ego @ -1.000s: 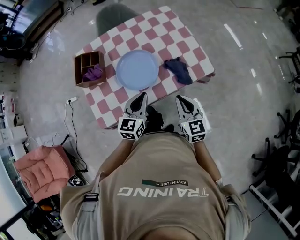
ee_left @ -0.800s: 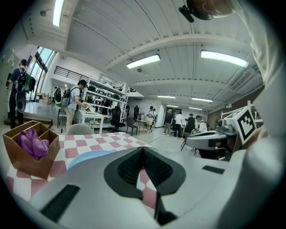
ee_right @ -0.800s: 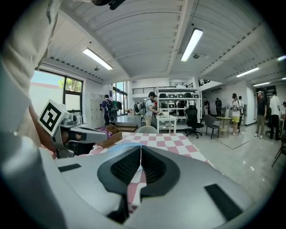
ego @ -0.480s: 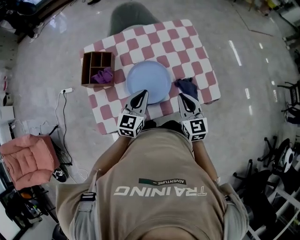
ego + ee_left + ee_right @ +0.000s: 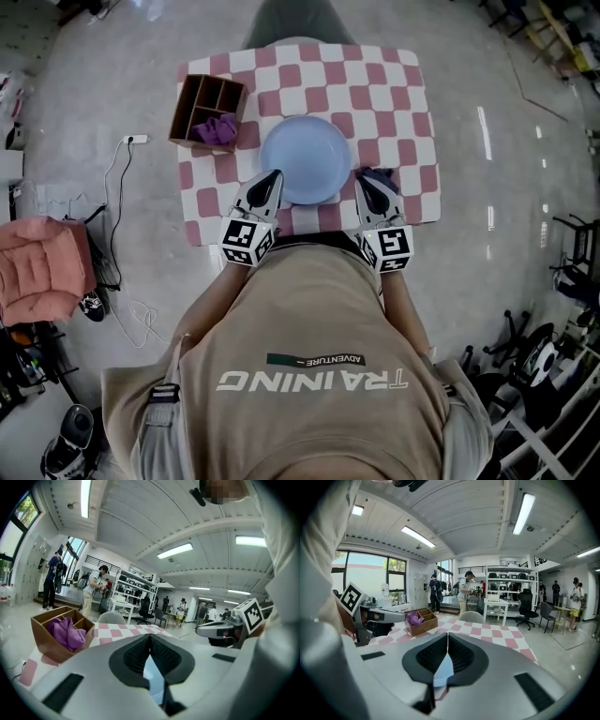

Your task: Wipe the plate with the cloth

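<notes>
The left gripper [image 5: 270, 178] and right gripper [image 5: 362, 183] hover at the counter's [image 5: 403, 94] near edge, flanking the plate [image 5: 305, 155], fingers [image 5: 430, 656] clenched on nothing. The dark cloth [image 5: 385, 175] lies just right of the plate, handy for the right gripper.

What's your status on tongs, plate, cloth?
Left tongs shut, empty; right tongs shut, empty. Plate on table. Dark cloth by right tongs' tip, not gripped. No obstruction seen.

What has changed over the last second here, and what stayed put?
The person stepped up to the table; left gripper and right gripper came forward over its near edge and now flank the plate, the right one by the dark cloth. Nothing grasped: both pairs of jaws shut, empty. Plate, cloth and wooden box kept their places.
</notes>
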`<control>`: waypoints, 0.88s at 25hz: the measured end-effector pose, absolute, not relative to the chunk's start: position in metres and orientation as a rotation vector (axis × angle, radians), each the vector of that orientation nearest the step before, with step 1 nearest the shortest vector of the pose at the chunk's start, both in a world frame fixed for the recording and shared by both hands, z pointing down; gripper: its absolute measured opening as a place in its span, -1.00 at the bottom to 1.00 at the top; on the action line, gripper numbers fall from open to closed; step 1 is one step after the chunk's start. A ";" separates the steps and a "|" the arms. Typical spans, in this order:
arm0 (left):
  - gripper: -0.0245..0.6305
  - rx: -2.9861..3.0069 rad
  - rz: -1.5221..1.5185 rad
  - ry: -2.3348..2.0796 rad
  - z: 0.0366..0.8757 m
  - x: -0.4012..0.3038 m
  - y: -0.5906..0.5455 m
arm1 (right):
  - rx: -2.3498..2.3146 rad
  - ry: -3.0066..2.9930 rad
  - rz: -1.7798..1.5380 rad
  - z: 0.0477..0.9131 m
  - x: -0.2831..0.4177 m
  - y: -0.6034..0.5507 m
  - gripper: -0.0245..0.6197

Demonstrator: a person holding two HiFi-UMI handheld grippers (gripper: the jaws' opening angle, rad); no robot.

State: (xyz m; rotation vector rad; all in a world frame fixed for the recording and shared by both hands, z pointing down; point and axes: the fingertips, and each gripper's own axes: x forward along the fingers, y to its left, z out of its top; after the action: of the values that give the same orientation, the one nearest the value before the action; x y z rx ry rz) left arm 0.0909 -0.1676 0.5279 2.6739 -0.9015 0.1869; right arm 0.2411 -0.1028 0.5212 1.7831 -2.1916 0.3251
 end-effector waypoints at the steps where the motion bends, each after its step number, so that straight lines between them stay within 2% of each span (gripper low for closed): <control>1: -0.89 2.676 0.185 -0.920 0.524 0.091 -0.167 | 1.763 -2.206 0.323 0.521 0.242 -0.104 -0.87; 11: -0.89 2.682 0.206 -0.996 0.519 0.110 -0.166 | 1.698 -2.231 0.339 0.532 0.266 -0.109 -0.87; 22: -0.89 2.640 0.267 -1.074 0.530 0.105 -0.168 | 1.693 -1.967 0.489 0.631 0.347 -0.061 -0.87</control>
State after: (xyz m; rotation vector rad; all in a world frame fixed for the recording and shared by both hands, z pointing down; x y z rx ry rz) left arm 0.1050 -0.1678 0.5304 2.6403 -1.0743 0.2669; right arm 0.3467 -0.0605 0.6315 1.6934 -1.9669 0.4894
